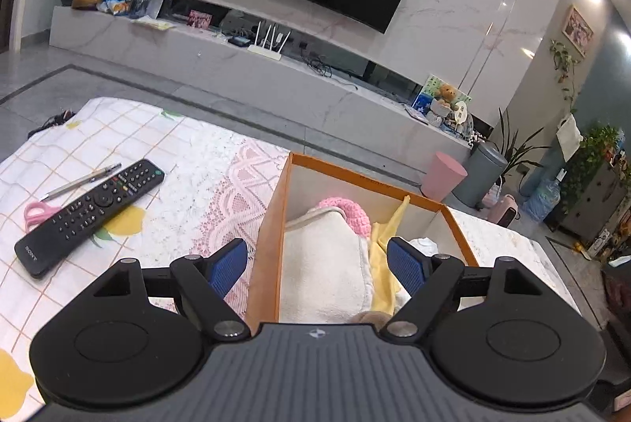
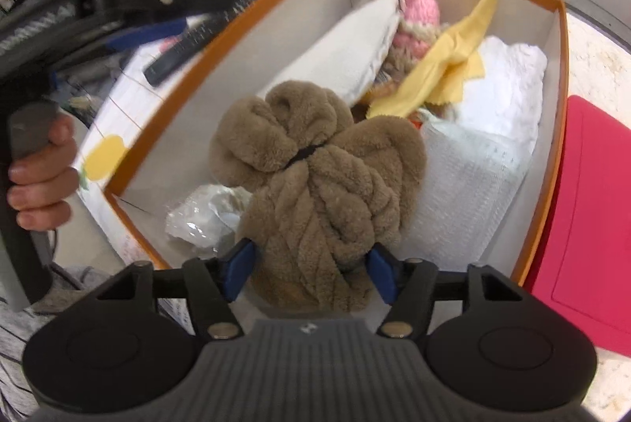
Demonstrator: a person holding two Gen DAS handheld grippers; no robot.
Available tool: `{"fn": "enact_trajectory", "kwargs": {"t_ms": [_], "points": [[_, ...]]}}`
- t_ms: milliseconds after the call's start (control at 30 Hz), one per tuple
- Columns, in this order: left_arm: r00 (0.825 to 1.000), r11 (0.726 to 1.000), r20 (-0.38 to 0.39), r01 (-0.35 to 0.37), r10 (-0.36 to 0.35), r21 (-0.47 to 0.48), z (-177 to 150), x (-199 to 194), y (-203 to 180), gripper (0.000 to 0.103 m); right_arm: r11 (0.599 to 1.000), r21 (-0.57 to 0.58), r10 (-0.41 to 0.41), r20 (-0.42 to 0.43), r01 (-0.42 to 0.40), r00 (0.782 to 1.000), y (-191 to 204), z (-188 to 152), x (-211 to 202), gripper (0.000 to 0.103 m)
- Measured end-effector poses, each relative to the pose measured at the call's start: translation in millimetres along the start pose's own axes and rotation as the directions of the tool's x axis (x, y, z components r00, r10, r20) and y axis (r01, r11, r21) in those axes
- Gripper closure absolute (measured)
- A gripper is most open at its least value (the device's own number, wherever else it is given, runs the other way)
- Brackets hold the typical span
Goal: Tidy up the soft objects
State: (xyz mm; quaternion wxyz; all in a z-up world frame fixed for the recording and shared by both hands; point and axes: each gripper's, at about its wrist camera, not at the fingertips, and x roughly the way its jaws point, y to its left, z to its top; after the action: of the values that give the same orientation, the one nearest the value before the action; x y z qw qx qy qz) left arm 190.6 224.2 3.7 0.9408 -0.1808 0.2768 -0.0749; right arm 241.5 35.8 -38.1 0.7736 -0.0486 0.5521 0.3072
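Right tool (image 2: 311, 270): blue pads pressed into both sides of a brown plush bundle (image 2: 315, 169) tied at its middle with a black band, so clamped on it. The bundle sits inside the orange-rimmed box (image 2: 221, 27), toward its near end, resting partly on a crumpled clear plastic bag (image 2: 205, 215). Further contents of the box: cream folded towel (image 2: 347, 55) along the left wall, pink knitted item (image 2: 418, 15) at the far end, yellow cloth (image 2: 449, 67) draped across the middle, white quilted fabric (image 2: 508, 75) against the right wall. Red flat sheet (image 2: 591, 217) lies just outside the box's right wall. Left tool (image 1: 317, 266): fingers spread apart, holding nothing, hovering above the left wall of the box. On the patterned tablecloth (image 1: 189, 161) left of the box: black remote (image 1: 92, 215), pen (image 1: 84, 181), pink scissors (image 1: 35, 213).
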Motion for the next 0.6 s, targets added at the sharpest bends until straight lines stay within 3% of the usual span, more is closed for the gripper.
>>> {"fn": "enact_trajectory", "kwargs": {"t_ms": [167, 333, 433, 533, 600], "points": [[0.996, 0.999, 0.088, -0.023, 0.02, 0.031, -2.3, -7.7, -4.8, 0.006, 0.999, -0.038, 0.004, 0.152, 0.002, 0.988, 12.2, -9.0, -25.4, 0.012], [0.99, 0.997, 0.128, -0.057, 0.05, 0.05, -0.8, -10.3, -11.1, 0.005, 0.991, -0.055, -0.095, 0.343, 0.121, 0.934, 29.5, -18.7, -53.8, 0.005], [0.986, 0.996, 0.152, -0.079, 0.072, 0.041, -0.7, -15.3, -18.8, 0.005, 0.985, -0.021, -0.145, 0.464, 0.174, 0.874, 35.8, -32.9, -71.7, 0.003], [0.984, 0.997, 0.172, -0.05, 0.038, 0.065, -2.5, -24.7, -29.8, 0.005, 0.979, -0.003, -0.162, 0.586, 0.202, 0.794, 41.4, -56.3, -88.1, 0.003], [0.984, 0.995, 0.18, -0.023, 0.006, 0.095, -5.0, -32.0, -39.8, 0.005, 0.975, 0.054, -0.202, 0.624, 0.217, 0.754, 42.3, -71.0, -97.8, 0.003]]}}
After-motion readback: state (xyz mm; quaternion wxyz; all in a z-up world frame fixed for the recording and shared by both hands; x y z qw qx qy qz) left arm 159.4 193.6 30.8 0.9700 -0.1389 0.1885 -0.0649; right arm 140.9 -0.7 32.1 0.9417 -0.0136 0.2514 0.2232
